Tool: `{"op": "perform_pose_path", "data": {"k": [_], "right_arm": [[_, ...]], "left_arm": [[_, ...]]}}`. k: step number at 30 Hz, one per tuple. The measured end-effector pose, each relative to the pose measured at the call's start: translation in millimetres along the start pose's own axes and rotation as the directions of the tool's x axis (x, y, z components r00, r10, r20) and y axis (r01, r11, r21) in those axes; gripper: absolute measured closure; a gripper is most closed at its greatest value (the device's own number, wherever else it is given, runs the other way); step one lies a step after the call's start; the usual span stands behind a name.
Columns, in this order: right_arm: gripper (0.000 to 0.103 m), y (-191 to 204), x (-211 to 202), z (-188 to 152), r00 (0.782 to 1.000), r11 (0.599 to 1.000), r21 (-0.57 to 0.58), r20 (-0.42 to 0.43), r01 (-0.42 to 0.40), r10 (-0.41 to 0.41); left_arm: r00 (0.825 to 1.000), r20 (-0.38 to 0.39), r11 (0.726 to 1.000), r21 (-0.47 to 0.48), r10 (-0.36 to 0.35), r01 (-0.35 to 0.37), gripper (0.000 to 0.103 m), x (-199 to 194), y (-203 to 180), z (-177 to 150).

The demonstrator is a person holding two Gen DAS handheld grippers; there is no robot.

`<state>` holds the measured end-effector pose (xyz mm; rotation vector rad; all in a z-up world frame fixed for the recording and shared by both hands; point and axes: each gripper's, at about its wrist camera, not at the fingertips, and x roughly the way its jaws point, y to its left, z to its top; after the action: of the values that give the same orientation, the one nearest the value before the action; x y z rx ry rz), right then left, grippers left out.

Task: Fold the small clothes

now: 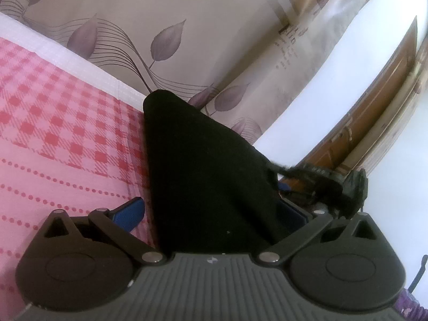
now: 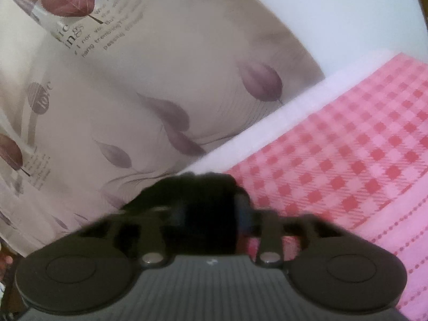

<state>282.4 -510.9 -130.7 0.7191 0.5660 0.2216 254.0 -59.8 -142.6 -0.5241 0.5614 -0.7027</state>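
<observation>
Black garment (image 1: 208,176) fills both wide-set grippers, left (image 1: 214,211) and right (image 2: 208,214), hiding pink checked bedsheet (image 1: 58,123).

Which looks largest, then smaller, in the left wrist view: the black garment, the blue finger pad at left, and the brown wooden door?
1. Black garment, though it lies nearest the camera, which enlarges it.
2. Brown wooden door, far off and partly hidden.
3. Blue finger pad, mostly hidden behind the garment.

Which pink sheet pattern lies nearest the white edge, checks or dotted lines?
The red checks: they border the white edge; the dotted lines run farther from it.
</observation>
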Motion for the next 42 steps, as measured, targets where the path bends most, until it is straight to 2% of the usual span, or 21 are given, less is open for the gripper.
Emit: {"op": "perform_pose_path", "data": {"k": [1,5,6,7,8,10,13,16,17,19,21,23,24,26,28,30,32,35,40,41,42], "right_arm": [[0.015,1.5,1.7,1.9,1.0,1.0,0.002,-0.009,0.001,-0.001],[0.014,1.3,12.0,9.9,0.999,1.0,0.015,-0.031,-0.021,0.021],[0.02,3.3,15.9,10.8,0.999,0.999,0.012,-0.039,-0.036,0.037],[0.034,8.0,20.5,10.8,0.997,0.999,-0.002,-0.06,-0.047,0.047],[0.074,14.8,26.2,10.2,0.996,0.999,-0.029,-0.092,-0.026,0.023],[0.081,26.3,30.3,9.5,0.995,0.998,-0.054,-0.095,-0.031,0.026],[0.086,54.4,24.6,9.7,0.981,0.982,-0.064,-0.086,-0.178,0.173],[0.089,89.9,4.9,7.8,0.91,0.905,-0.095,-0.049,-0.414,0.411],[0.089,94.7,0.3,8.6,0.904,0.896,-0.126,-0.035,-0.427,0.426],[0.089,78.6,8.2,13.4,0.917,0.913,-0.087,-0.02,-0.399,0.399],[0.089,43.0,31.8,13.8,0.959,0.959,-0.023,-0.036,-0.283,0.282],[0.088,15.7,50.7,8.6,0.987,0.988,-0.004,-0.061,-0.152,0.152],[0.086,5.3,55.5,7.2,0.989,0.991,0.013,-0.062,-0.134,0.134],[0.085,-10.1,55.5,7.5,0.981,0.979,0.083,-0.044,-0.187,0.191],[0.07,-13.3,46.2,8.0,0.977,0.97,0.115,0.003,-0.212,0.213],[0.042,-10.2,28.4,7.1,0.969,0.96,0.131,0.053,-0.247,0.241],[0.039,-4.1,3.1,4.0,0.968,0.966,0.069,0.046,-0.248,0.245],[0.039,6.7,-32.6,-23.7,0.966,0.966,-0.024,-0.041,-0.257,0.256],[0.041,29.1,-61.4,-79.8,0.966,0.955,-0.192,-0.172,-0.226,0.193],[0.059,33.4,-60.4,-90.1,0.97,0.955,-0.226,-0.192,-0.191,0.149],[0.084,37.1,-56.8,-96.7,0.975,0.955,-0.257,-0.2,-0.15,0.099]], "left_arm": [[1.0,-0.001,1.0,0.001,-0.001,0.001,0.0,-0.8,0.3,-0.1],[1.0,0.0,1.0,0.001,-0.001,0.001,0.0,-0.7,0.1,-0.4],[1.0,0.0,1.0,0.001,-0.001,0.001,0.0,-0.7,0.1,-0.5],[1.0,0.0,1.0,0.0,0.0,0.0,0.0,-0.5,0.0,-0.4],[1.0,0.0,1.0,0.001,0.0,0.0,0.0,-0.6,0.0,-0.4],[1.0,0.004,1.0,0.001,0.004,-0.004,0.0,-1.1,-0.1,-0.4],[0.998,0.057,0.999,0.011,0.034,-0.034,0.0,-10.4,-1.9,-0.5],[0.98,0.177,0.994,0.051,0.086,-0.096,0.0,-28.1,-8.5,-2.0],[0.975,0.202,0.992,0.062,0.094,-0.108,0.0,-31.5,-10.1,-2.9],[0.978,0.189,0.991,0.075,0.092,-0.107,0.0,-28.4,-11.3,-3.7],[0.985,0.14,0.989,0.101,0.097,-0.111,0.0,-18.6,-15.0,-4.5],[0.987,0.137,0.987,0.127,0.082,-0.099,0.0,-16.4,-18.3,-5.7],[0.987,0.136,0.986,0.133,0.08,-0.099,0.0,-16.0,-18.7,-5.8],[0.988,0.131,0.987,0.123,0.086,-0.103,0.0,-14.8,-16.8,-5.1],[0.988,0.123,0.99,0.093,0.091,-0.103,0.0,-14.9,-10.5,-4.0],[0.988,0.119,0.992,0.067,0.094,-0.103,0.0,-14.3,-6.3,-1.8],[0.988,0.122,0.993,0.061,0.094,-0.102,0.0,-14.0,-4.9,-1.4],[0.99,0.122,0.992,0.092,0.076,-0.087,0.0,-13.9,-9.9,-3.5],[0.993,0.117,0.983,0.175,0.033,-0.053,0.0,-14.7,-21.9,-7.8],[0.993,0.112,0.982,0.183,0.03,-0.05,0.0,-14.3,-22.8,-8.1],[0.994,0.109,0.981,0.186,0.031,-0.051,0.0,-14.2,-22.9,-8.4]]}}
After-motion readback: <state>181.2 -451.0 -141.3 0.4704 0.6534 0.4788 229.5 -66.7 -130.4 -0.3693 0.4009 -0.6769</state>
